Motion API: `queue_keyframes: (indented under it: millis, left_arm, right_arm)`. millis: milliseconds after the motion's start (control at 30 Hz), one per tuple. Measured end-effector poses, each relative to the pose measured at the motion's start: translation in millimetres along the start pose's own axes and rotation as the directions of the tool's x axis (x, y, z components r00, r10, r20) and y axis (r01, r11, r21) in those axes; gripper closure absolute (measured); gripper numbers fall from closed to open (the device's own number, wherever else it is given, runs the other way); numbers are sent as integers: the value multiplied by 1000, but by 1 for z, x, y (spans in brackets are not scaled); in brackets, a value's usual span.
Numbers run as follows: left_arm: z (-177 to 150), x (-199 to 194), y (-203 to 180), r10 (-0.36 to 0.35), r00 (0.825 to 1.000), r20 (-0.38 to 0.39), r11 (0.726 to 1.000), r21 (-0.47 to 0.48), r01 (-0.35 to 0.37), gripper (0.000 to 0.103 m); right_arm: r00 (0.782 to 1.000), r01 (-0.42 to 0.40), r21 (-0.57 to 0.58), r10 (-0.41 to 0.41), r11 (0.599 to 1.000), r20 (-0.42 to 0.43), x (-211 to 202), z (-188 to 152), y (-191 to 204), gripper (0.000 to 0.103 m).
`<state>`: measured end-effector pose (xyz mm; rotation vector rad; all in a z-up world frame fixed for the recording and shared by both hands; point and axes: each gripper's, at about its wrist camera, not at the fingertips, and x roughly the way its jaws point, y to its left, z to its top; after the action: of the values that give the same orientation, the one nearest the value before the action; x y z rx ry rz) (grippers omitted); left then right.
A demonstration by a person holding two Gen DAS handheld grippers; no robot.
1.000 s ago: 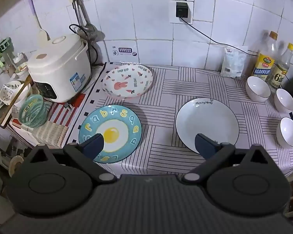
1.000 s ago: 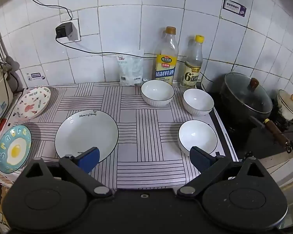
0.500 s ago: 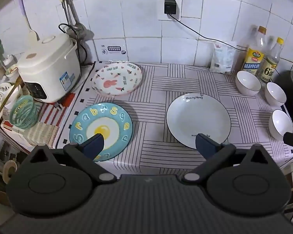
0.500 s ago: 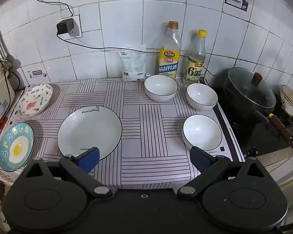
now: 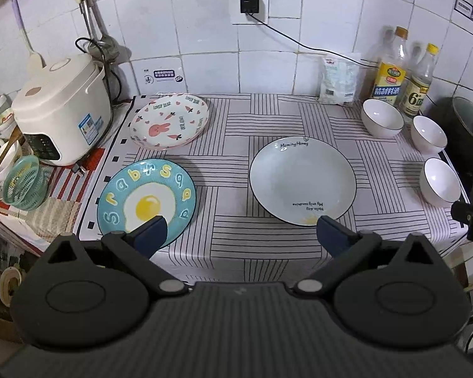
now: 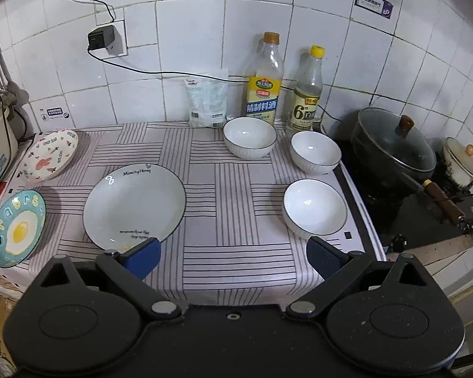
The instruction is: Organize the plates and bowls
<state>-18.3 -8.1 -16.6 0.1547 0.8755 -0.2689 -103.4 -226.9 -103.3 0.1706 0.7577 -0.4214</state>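
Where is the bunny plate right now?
The bunny plate sits at the counter's back left in both views, beside the rice cooker and behind the egg plate.

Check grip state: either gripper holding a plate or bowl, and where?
Nothing is held. The left gripper and right gripper are both open and empty, short of the egg plate and the white plate.

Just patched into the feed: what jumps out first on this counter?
Three plates lie apart on the striped cloth: a blue fried-egg plate front left, a pink bunny plate behind it by the rice cooker, and a big white plate mid-counter. Three white bowls cluster at the right near the stove, unstacked.
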Motion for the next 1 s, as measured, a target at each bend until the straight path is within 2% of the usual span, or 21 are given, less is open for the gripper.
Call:
queue_keyframes:
  millis: [500,1000]
  left_arm:
    - [-12,-2,-2,-29,999,25,999,37,28,0]
    - [-11,-2,4,-27,999,21,999,21,26,0]
  right_arm:
    - [999,-5,20,4,1000,37,-6,-13,-5,3]
    - [999,3,7,-3,1000,36,-5,-13,-2,3]
